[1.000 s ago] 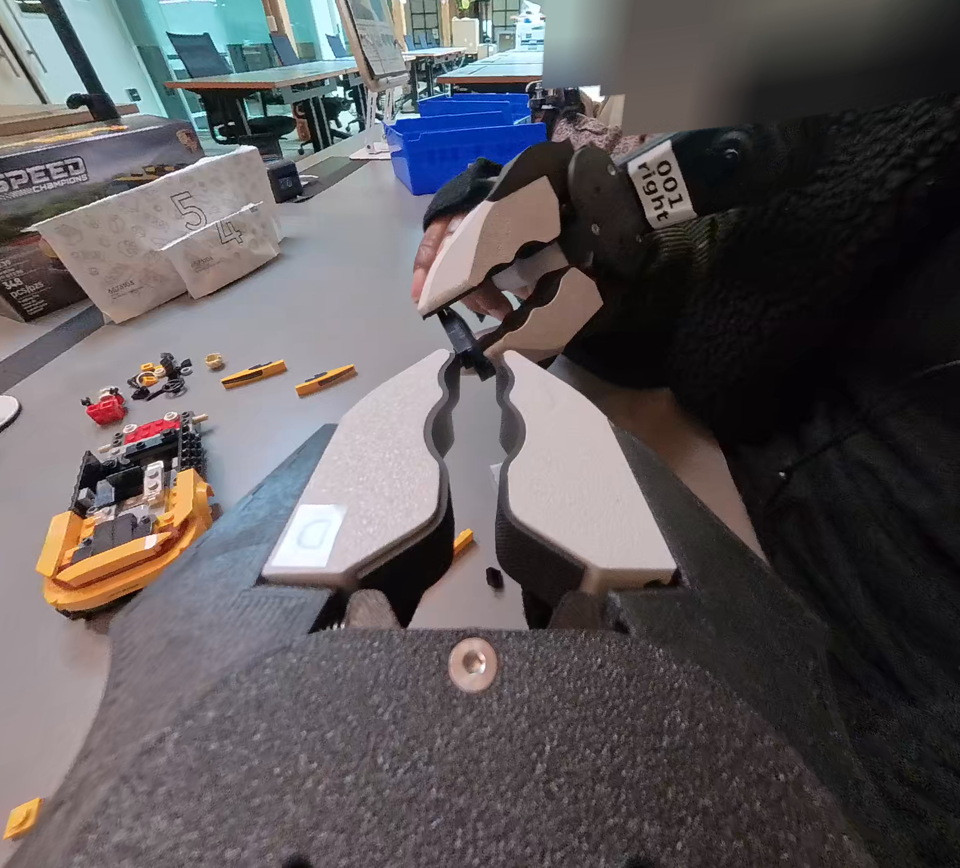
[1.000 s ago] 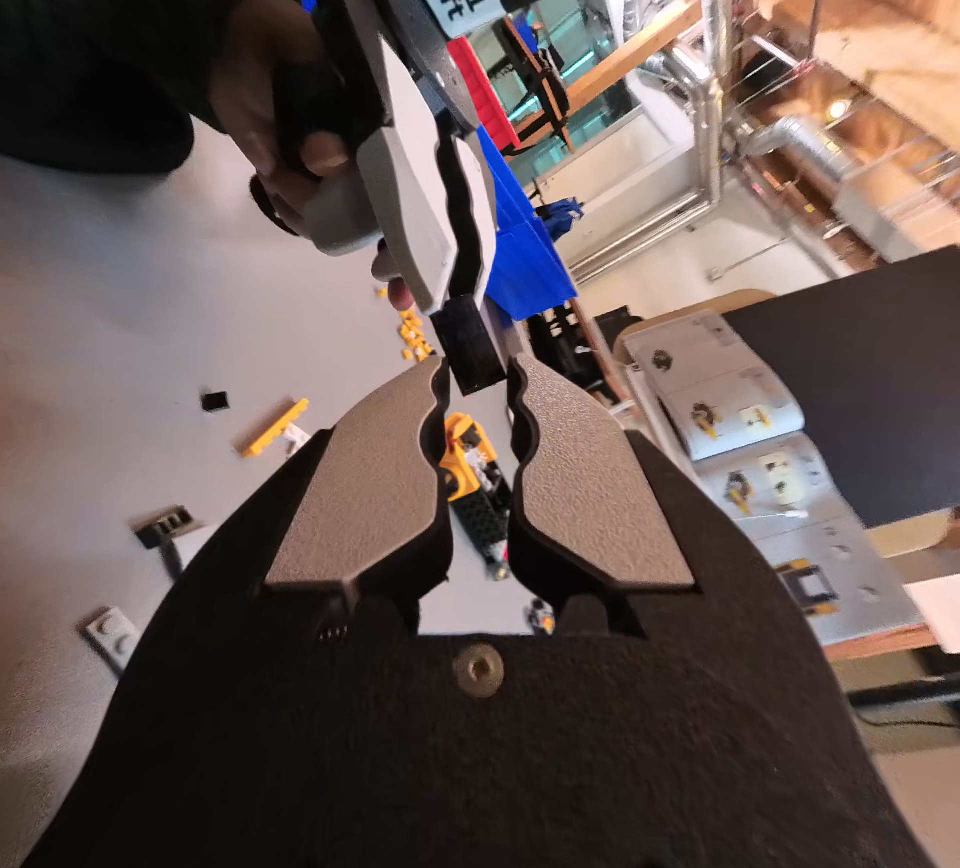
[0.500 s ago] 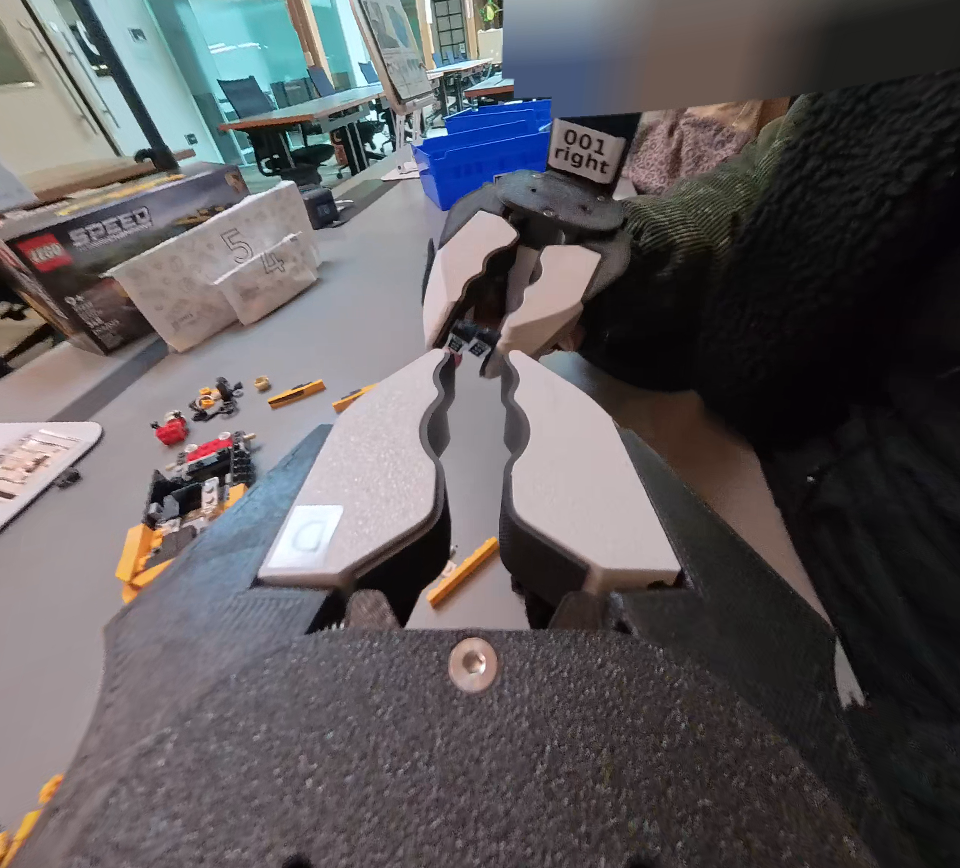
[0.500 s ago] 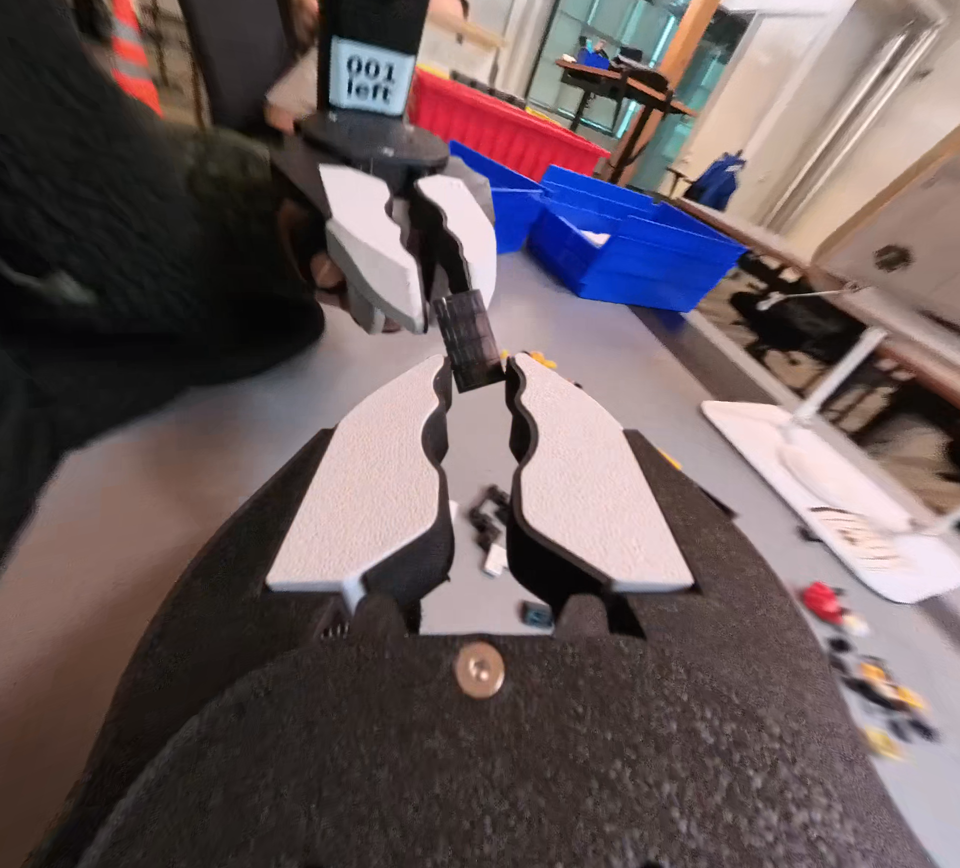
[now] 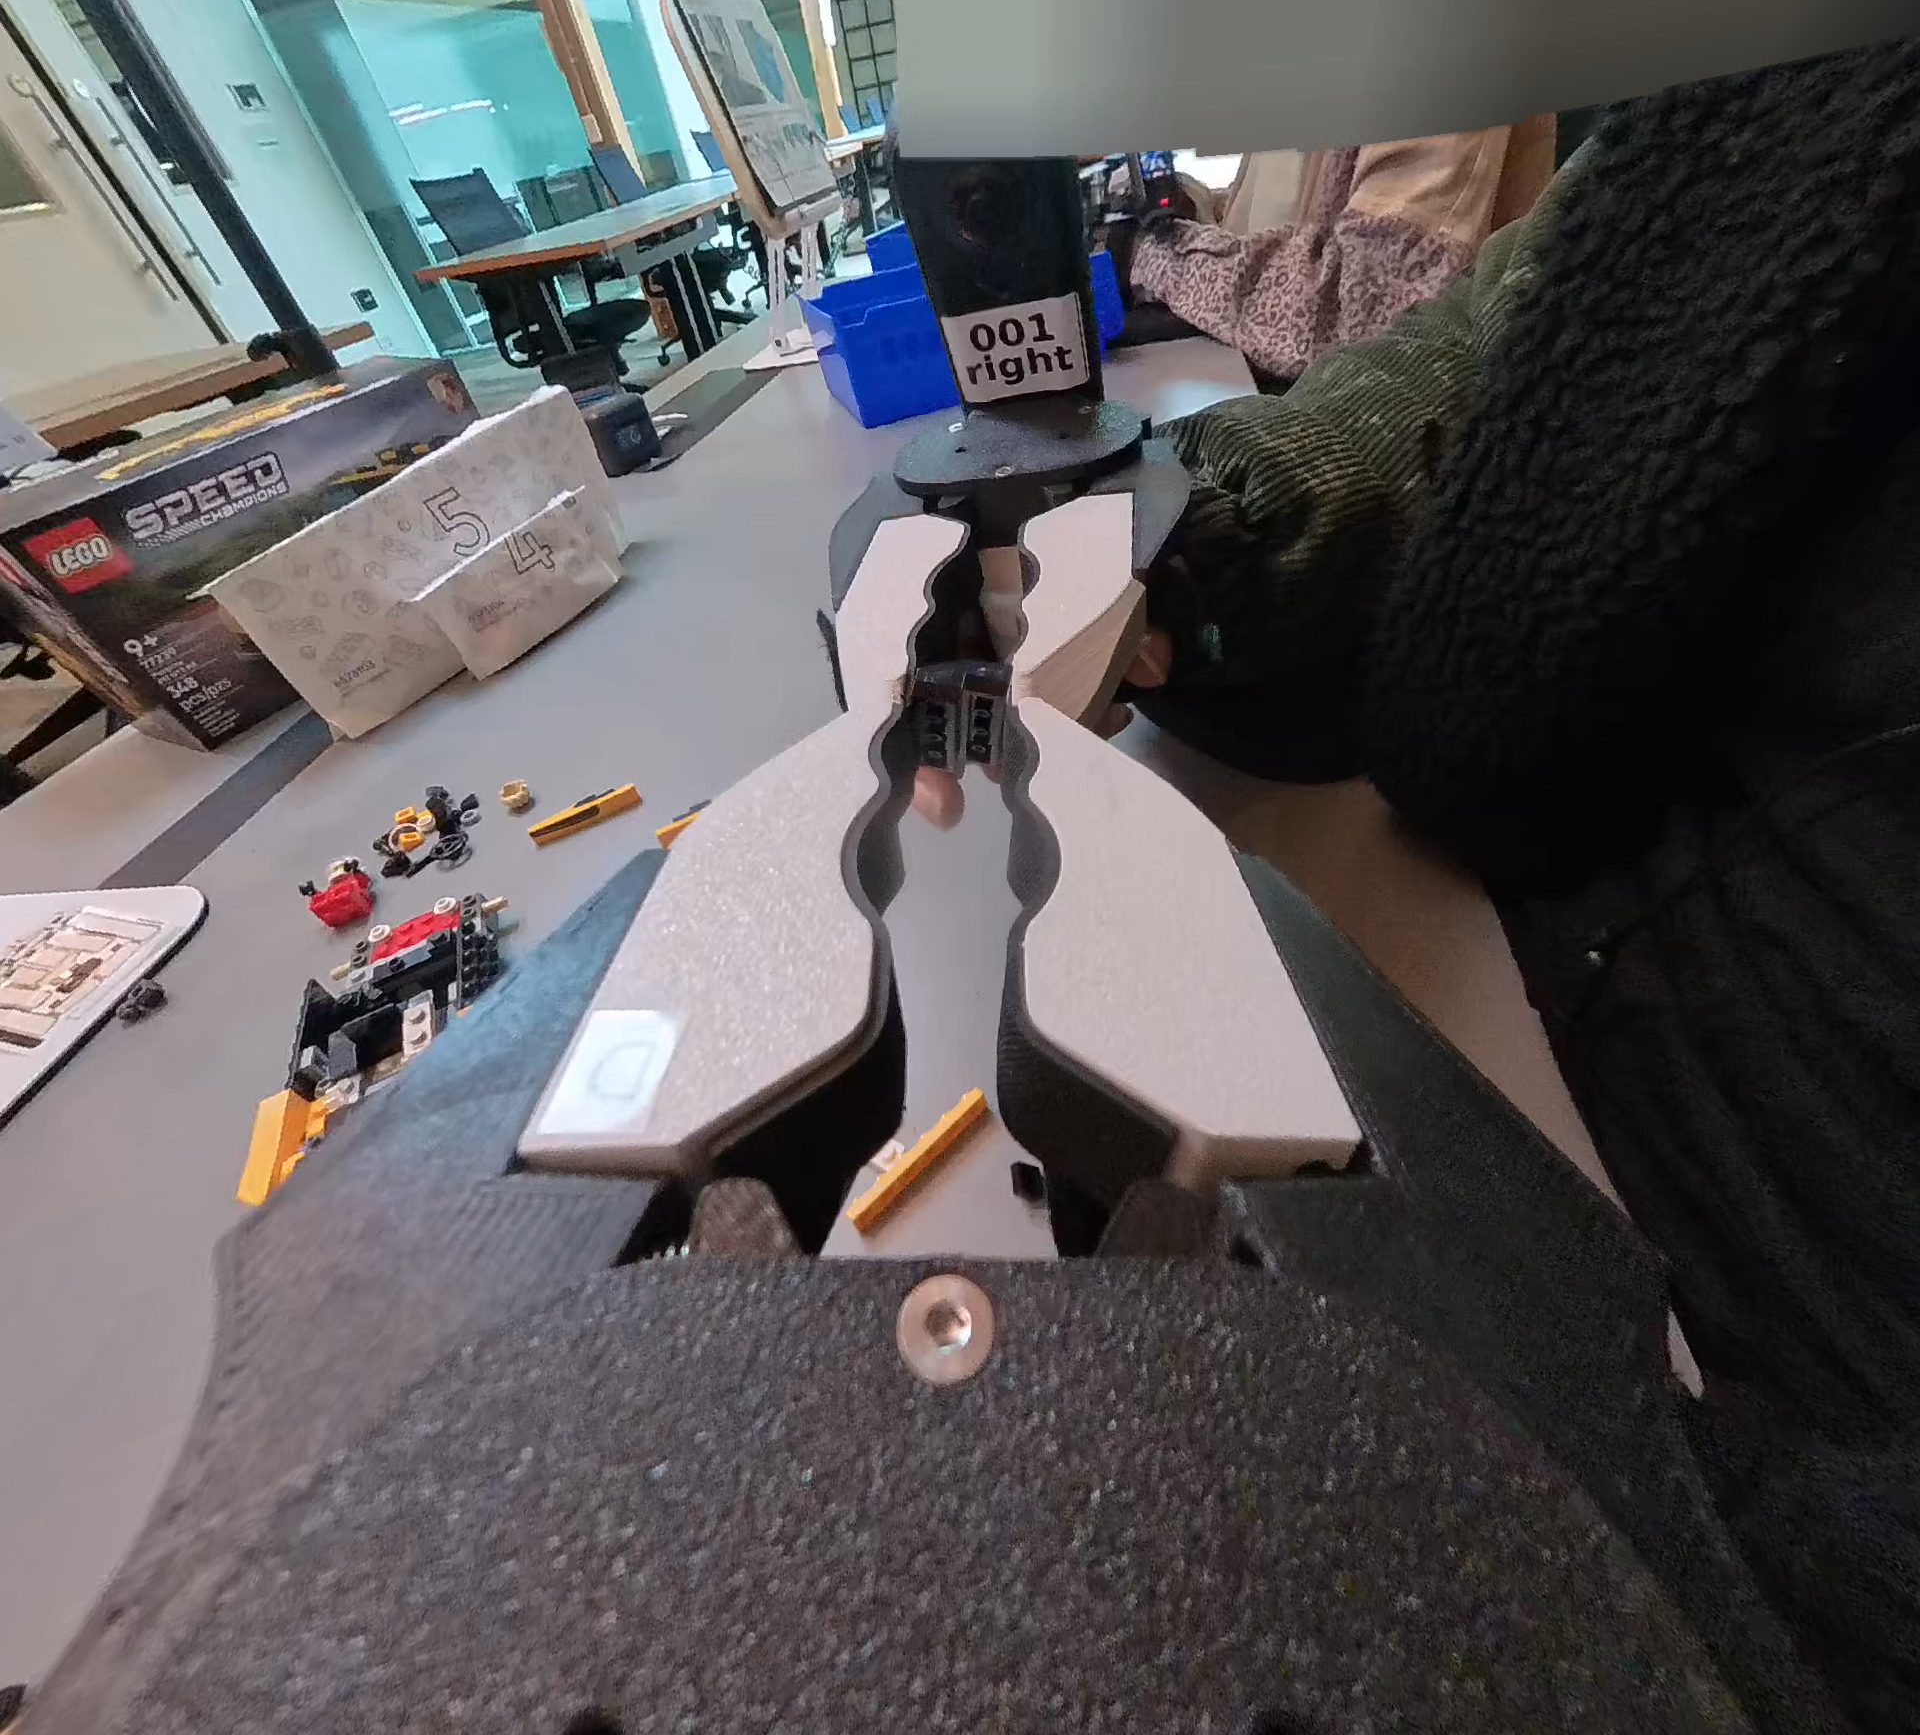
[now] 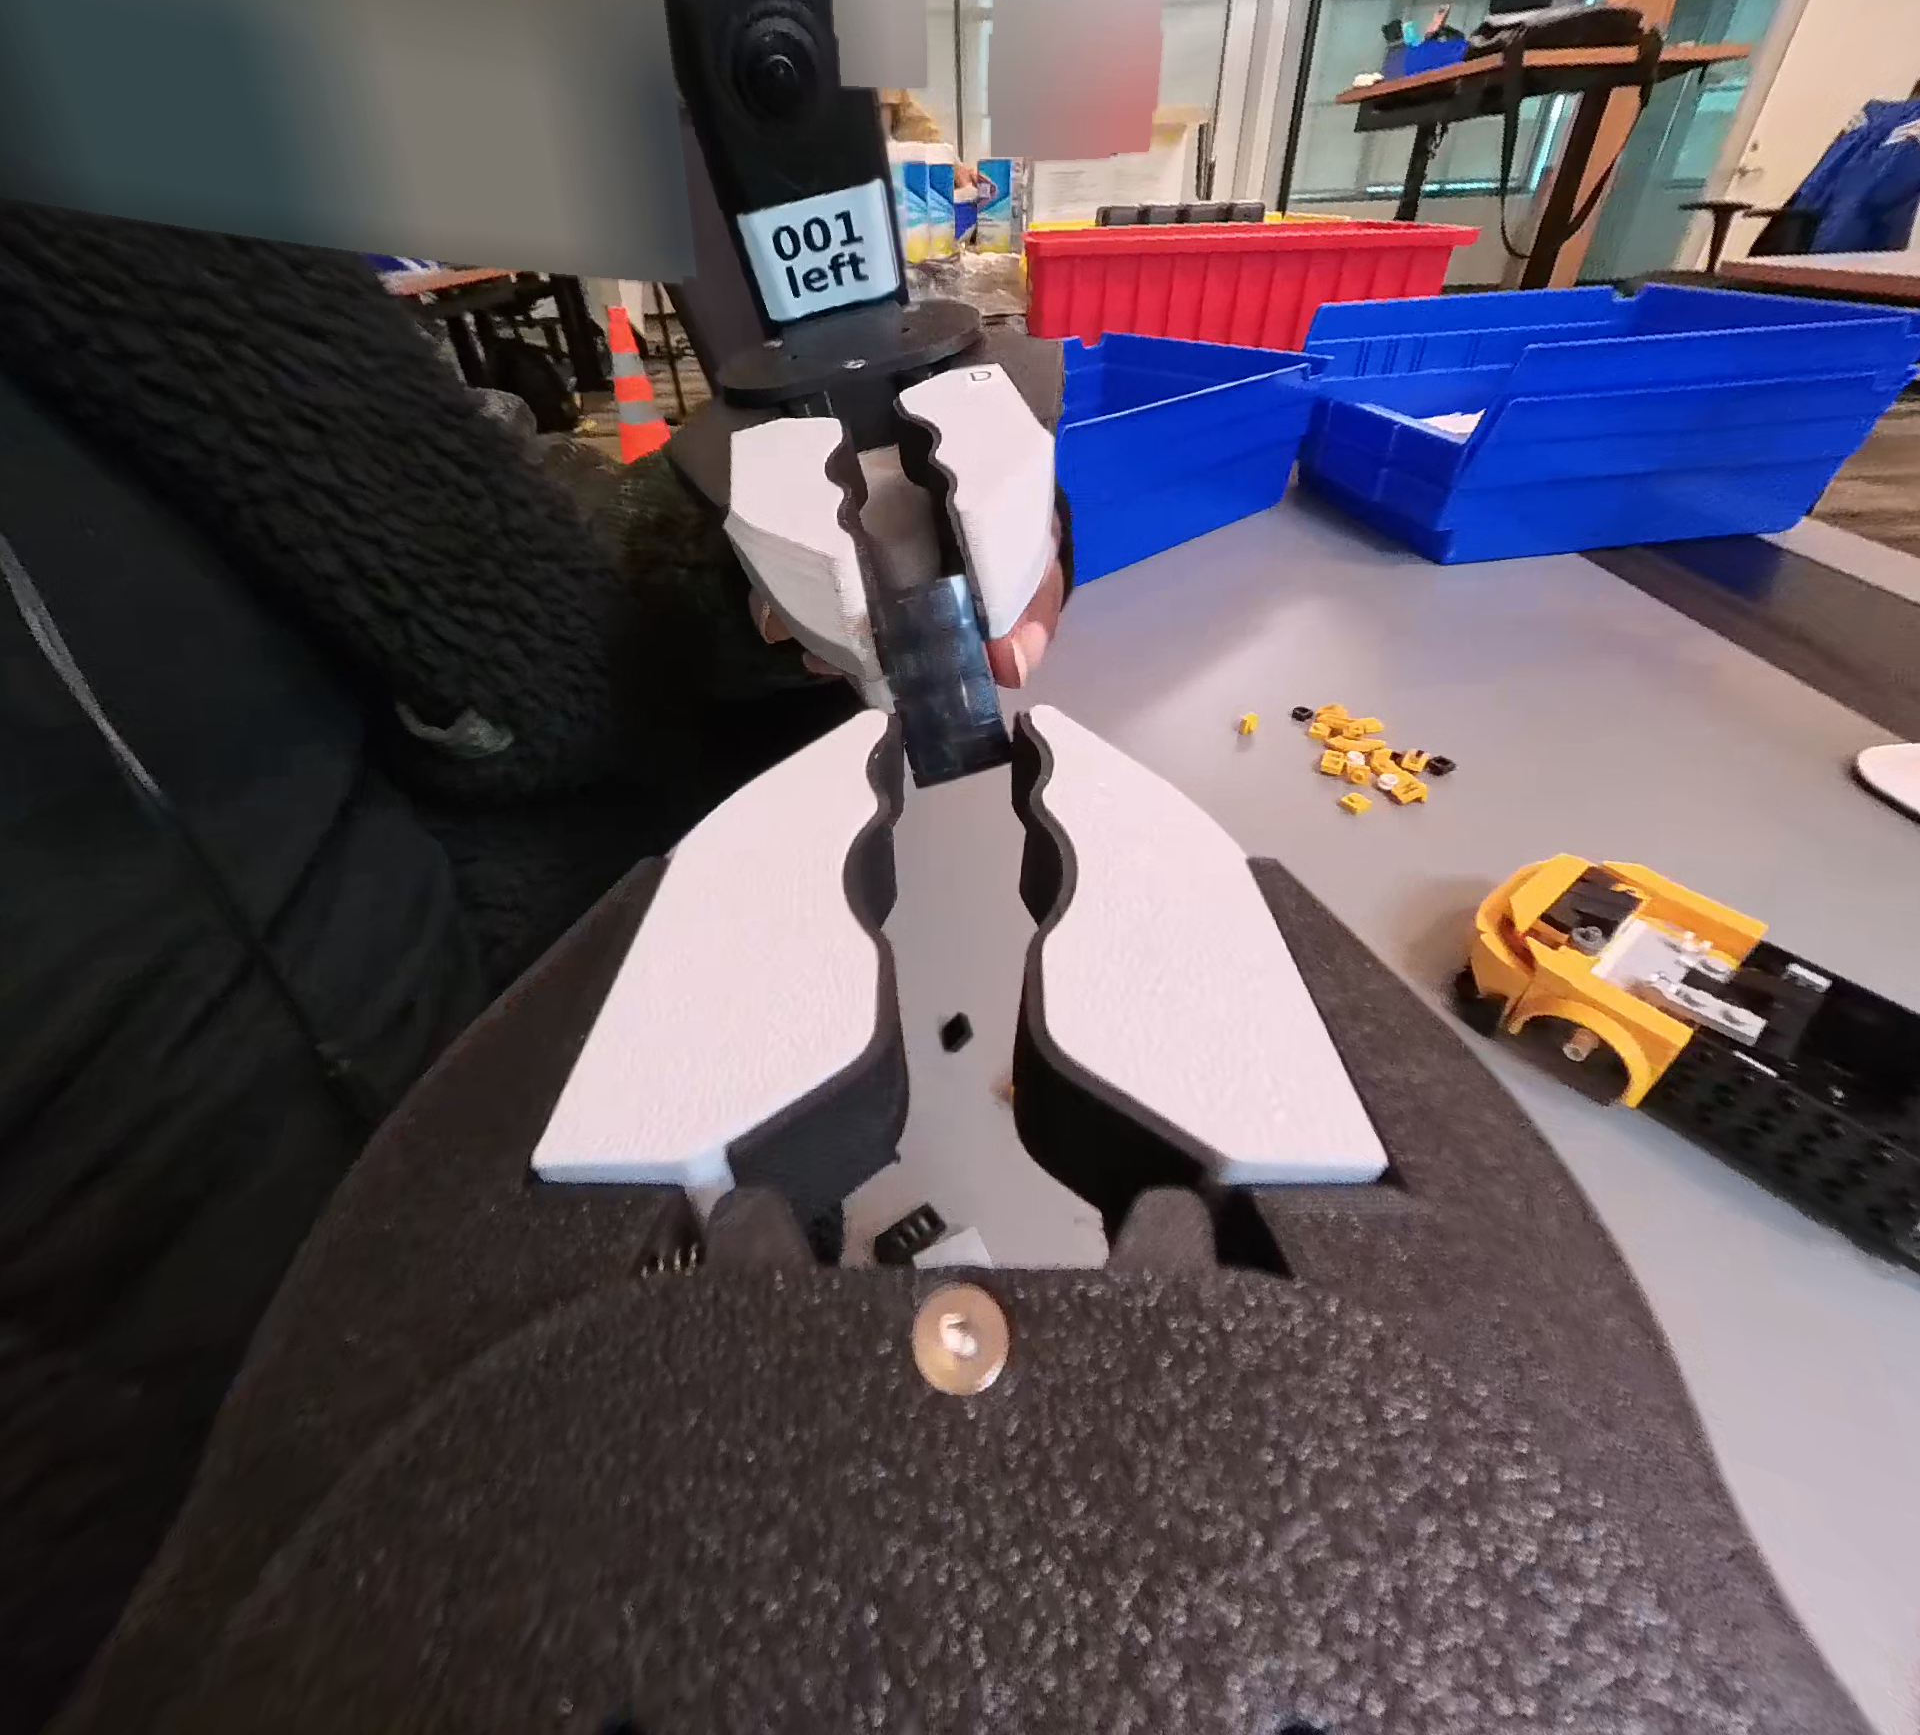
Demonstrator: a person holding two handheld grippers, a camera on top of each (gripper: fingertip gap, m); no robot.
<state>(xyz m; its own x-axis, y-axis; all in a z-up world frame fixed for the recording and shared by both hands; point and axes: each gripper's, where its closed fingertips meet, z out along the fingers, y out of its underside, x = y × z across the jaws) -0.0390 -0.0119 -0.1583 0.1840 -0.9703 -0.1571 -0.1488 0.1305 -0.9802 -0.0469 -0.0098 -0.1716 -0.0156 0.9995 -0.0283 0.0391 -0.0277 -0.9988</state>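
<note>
My two grippers now meet nose to nose above the grey worktop (image 6: 1351, 625). A second ago my right wrist view was rolled hard over. Now it sits level, and the other tool faces it squarely at 12 o'clock.

My left gripper (image 5: 958, 729) is still clenched on the dark, smoky translucent studded toy block (image 6: 935, 646), with both pads against its sides. The block juts out past those tips, and its free end has come in between the tips of my right gripper (image 6: 956, 740). My right jaws stand narrowly apart around that end. One pad lies against it, but at the other I cannot tell whether there is contact or a sliver of air.

So the block hangs in mid-air between the two tools, clear of the worktop.

In the right wrist view a half-built yellow and black brick car (image 6: 1621, 989) lies at 4 o'clock. A heap of small yellow pieces (image 6: 1361, 755) lies at 3 o'clock, and blue plastic bins (image 6: 1558, 428) stand at 1 o'clock.
</note>
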